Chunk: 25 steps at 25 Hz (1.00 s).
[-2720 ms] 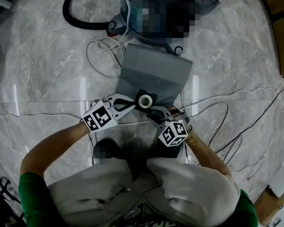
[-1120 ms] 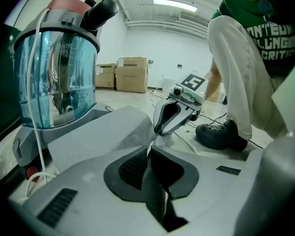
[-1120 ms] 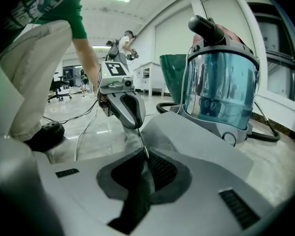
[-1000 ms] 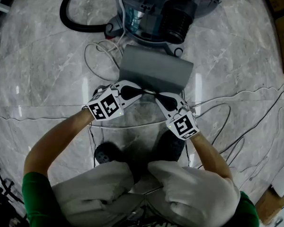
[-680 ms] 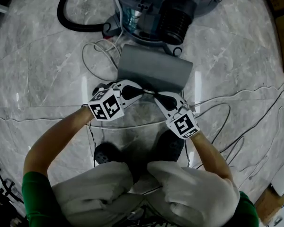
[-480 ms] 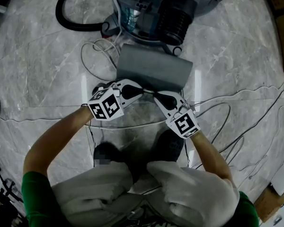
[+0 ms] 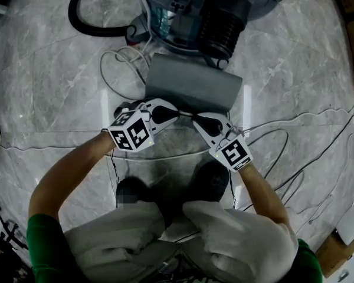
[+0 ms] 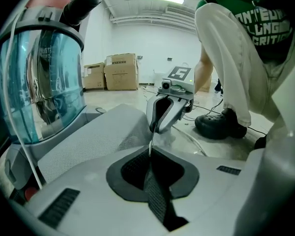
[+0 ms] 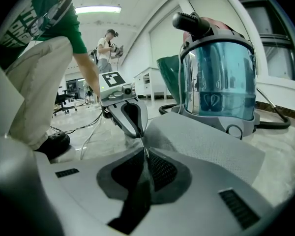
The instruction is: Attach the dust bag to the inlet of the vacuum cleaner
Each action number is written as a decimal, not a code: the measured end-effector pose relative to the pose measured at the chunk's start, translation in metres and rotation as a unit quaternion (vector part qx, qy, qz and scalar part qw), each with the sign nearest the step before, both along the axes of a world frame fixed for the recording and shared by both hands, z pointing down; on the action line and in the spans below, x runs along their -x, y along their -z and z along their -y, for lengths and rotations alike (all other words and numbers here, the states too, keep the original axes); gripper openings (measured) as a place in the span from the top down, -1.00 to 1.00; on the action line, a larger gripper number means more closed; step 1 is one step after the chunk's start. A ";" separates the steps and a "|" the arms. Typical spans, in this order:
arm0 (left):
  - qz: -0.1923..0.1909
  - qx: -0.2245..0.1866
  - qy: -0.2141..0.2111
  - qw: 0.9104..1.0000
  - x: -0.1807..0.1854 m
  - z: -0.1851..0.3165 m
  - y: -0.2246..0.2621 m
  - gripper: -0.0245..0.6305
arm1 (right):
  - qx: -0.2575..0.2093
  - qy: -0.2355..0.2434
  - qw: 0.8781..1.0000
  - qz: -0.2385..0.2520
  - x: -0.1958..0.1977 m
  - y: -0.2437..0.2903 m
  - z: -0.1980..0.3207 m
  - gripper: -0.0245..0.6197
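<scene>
- Since the earliest frame, the white-ringed opening of the dust bag (image 7: 192,90), which then faced up, has turned out of sight. The bag's near end now stands edge-on between the two tools.
- Two grippers meet tip to tip. The left gripper (image 7: 178,115) has its jaws closed on the bag's thin near edge, and the right gripper (image 7: 193,117) pinches the same edge from the opposite side.
- One grey dust bag lies on the floor just in front of the one vacuum cleaner (image 7: 215,16), between it and the person's two dark shoes (image 7: 215,178).
- One black hose (image 7: 85,22) curls off the vacuum to the left. White cable (image 7: 115,69) loops beside the bag, and thinner dark cables trail across the floor on the right.
- In the left gripper view, the vacuum's clear blue-green bin (image 8: 39,82) rises close beside the bag.
- Grey veined marble floor (image 7: 47,93), glossy, with a seam running across under the grippers.
- A white-walled room with strip lights; cardboard boxes (image 8: 120,72) stand against the far wall, and a second person (image 9: 108,45) stands farther back.
</scene>
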<state>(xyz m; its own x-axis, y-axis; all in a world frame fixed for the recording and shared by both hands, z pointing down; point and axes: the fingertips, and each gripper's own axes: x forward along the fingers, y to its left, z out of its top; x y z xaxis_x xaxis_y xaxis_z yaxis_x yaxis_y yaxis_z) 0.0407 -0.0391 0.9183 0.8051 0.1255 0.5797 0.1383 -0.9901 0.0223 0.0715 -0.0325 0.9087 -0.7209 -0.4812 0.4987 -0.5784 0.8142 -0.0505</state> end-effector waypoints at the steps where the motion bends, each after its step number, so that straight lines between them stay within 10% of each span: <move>1: 0.001 -0.002 -0.002 1.000 0.000 -0.001 0.000 0.89 | -0.002 0.005 1.000 -0.001 0.000 0.000 -0.001 0.81; 25: -0.057 -0.097 0.010 0.994 -0.003 0.031 0.113 0.89 | -0.120 0.028 0.992 0.005 -0.003 0.114 0.030 0.83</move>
